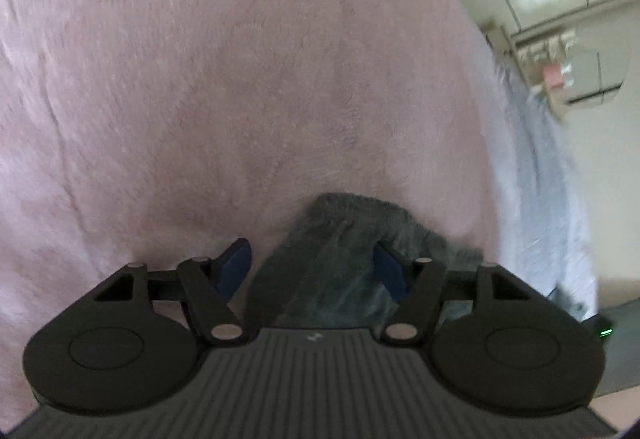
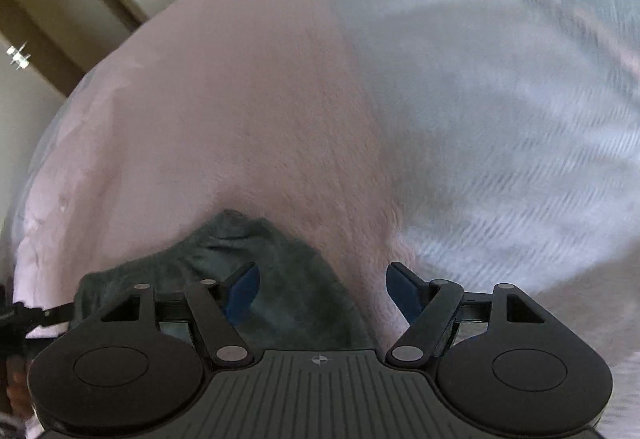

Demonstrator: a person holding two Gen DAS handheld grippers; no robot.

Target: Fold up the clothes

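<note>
A dark grey fleecy garment (image 1: 340,259) lies on a pink plush blanket (image 1: 200,79). In the left wrist view its edge reaches up between the blue pads of my left gripper (image 1: 312,267), which stands open around it without pinching. In the right wrist view the same grey garment (image 2: 248,259) lies under and to the left of my right gripper (image 2: 322,289). That gripper is open too, its left pad over the cloth and its right pad over the pink blanket (image 2: 240,119).
A pale blue-white ribbed sheet (image 2: 500,119) covers the bed to the right of the pink blanket. The bed's edge and a white wall (image 1: 620,179) show at right in the left wrist view. A brown door (image 2: 60,11) stands beyond the bed's far left.
</note>
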